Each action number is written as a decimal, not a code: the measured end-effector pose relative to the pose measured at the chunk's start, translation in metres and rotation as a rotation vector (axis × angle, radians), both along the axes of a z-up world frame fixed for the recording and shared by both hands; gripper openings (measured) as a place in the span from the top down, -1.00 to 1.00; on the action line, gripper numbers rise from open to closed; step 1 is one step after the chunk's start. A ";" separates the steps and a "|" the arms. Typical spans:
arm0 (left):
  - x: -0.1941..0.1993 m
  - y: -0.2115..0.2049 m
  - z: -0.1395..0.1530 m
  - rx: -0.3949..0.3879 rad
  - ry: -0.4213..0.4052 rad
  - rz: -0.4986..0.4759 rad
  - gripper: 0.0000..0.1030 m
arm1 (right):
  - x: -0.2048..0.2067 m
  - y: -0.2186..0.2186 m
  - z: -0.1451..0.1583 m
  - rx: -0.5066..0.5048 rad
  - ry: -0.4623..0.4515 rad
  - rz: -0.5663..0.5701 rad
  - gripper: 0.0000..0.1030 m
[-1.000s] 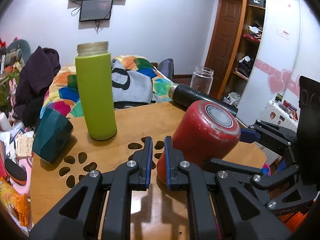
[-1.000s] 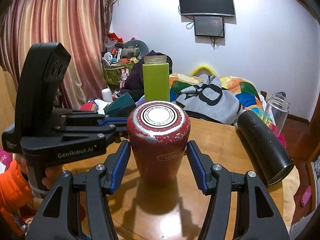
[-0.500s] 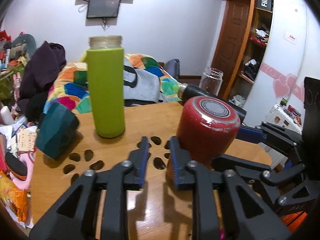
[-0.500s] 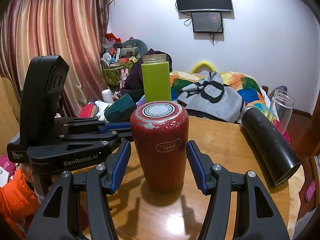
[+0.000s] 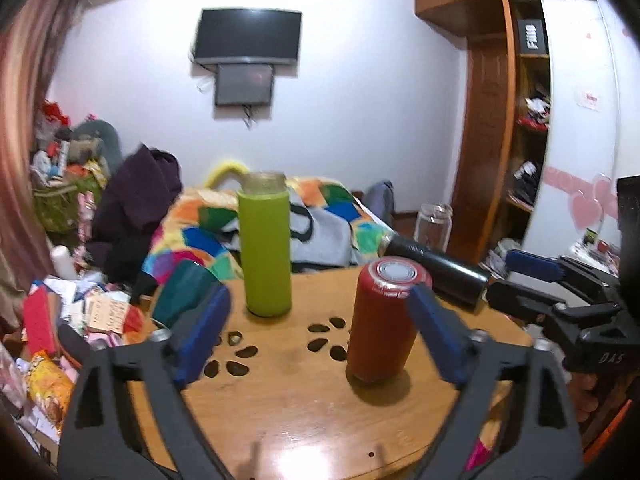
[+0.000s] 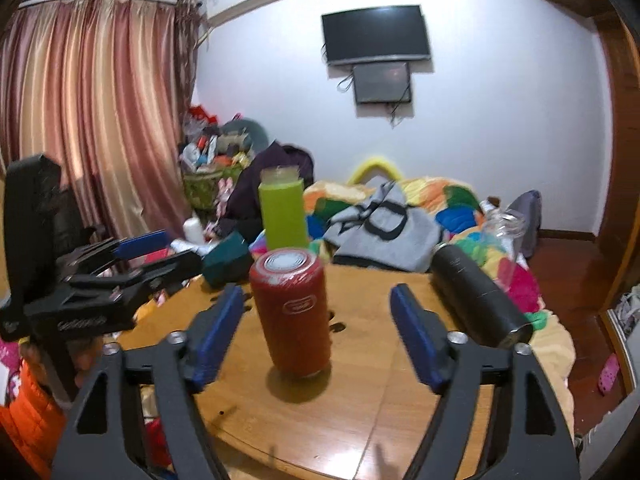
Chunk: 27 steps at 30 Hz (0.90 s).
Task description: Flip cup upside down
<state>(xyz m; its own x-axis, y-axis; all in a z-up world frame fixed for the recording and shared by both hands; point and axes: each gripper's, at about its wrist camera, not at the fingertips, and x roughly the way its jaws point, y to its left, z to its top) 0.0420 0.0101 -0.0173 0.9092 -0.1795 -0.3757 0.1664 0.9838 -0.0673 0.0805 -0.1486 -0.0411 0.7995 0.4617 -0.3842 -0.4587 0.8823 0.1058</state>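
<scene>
The red cup [image 5: 382, 320] stands upside down on the round wooden table [image 5: 304, 408], its round white base facing up; it also shows in the right wrist view [image 6: 294, 310]. My left gripper [image 5: 320, 340] is open, pulled back from the cup, which stands free just inside its right finger. My right gripper [image 6: 316, 340] is open too, wide apart, with the cup ahead between the fingers and touching neither. Each gripper shows at the side of the other's view.
A tall green bottle [image 5: 265, 246] stands behind the cup. A black flask [image 5: 436, 274] lies on its side at the right, a clear glass jar [image 5: 434, 226] beyond it. A teal cup [image 5: 182, 294] lies at the left table edge. A cluttered bed is behind.
The red cup went from tilted to standing upside down by itself. The left gripper opened wide, and both grippers drew back from the cup.
</scene>
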 end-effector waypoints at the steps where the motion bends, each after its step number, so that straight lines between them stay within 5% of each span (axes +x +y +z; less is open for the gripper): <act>1: -0.006 -0.002 0.002 0.003 -0.018 0.008 -0.90 | -0.003 -0.003 0.002 0.008 -0.009 -0.009 -0.53; 9: -0.038 -0.020 0.009 0.046 -0.095 0.060 -1.00 | -0.026 -0.021 0.016 0.057 -0.037 -0.075 -1.00; 27: -0.066 -0.041 0.010 0.119 -0.174 0.099 -1.00 | -0.050 -0.021 0.015 0.031 -0.073 -0.143 -1.00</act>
<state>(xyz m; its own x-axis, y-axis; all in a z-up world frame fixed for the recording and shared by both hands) -0.0244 -0.0310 -0.0074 0.9730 -0.0499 -0.2252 0.0676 0.9951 0.0718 0.0301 -0.1696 -0.0260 0.8834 0.3519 -0.3096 -0.3361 0.9360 0.1048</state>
